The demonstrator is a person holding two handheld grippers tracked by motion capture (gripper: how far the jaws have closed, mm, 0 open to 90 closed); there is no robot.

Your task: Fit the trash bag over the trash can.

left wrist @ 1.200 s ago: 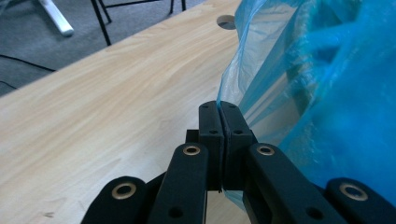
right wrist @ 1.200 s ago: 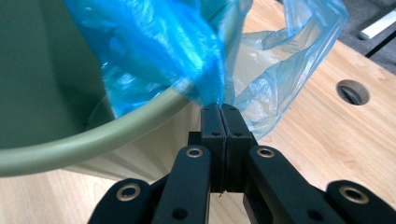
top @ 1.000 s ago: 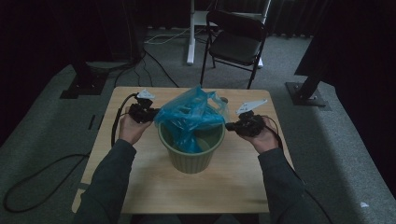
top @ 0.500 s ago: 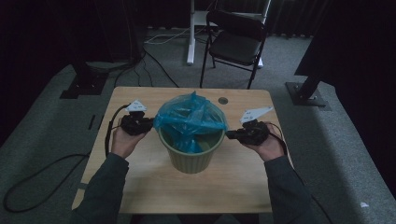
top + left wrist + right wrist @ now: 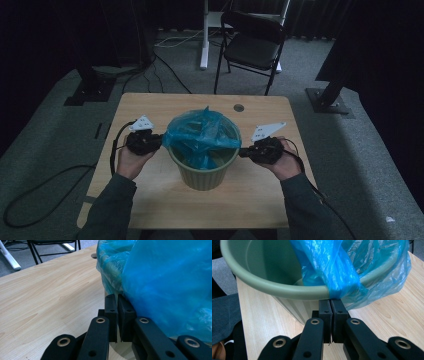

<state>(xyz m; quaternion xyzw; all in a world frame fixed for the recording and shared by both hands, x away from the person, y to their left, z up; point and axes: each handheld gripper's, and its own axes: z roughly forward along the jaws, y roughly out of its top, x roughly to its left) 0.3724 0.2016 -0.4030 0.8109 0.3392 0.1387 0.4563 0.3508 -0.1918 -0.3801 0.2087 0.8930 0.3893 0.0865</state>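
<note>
A pale green bin (image 5: 202, 176) stands mid-table with a blue plastic bag (image 5: 199, 134) spread across its mouth. My left gripper (image 5: 160, 143) is at the bin's left rim, shut on the bag's edge (image 5: 160, 290), whose plastic hangs over the rim. My right gripper (image 5: 242, 153) is at the right rim. Its jaws are shut just under the rim (image 5: 279, 288) on a strip of bag (image 5: 342, 285) pulled down over the outside. In the right gripper view the near part of the bin's inside (image 5: 272, 262) is bare.
The wooden table (image 5: 150, 107) has a round cable hole (image 5: 239, 107) behind the bin. A black folding chair (image 5: 252, 47) stands beyond the far edge. Cables (image 5: 45, 185) trail on the grey floor at left, and stand bases (image 5: 327, 100) sit at both sides.
Both grippers have come down and toward the person along the bin's sides, drawing the bag's edges from above the bin down over its rim. The bag now lies flatter.
</note>
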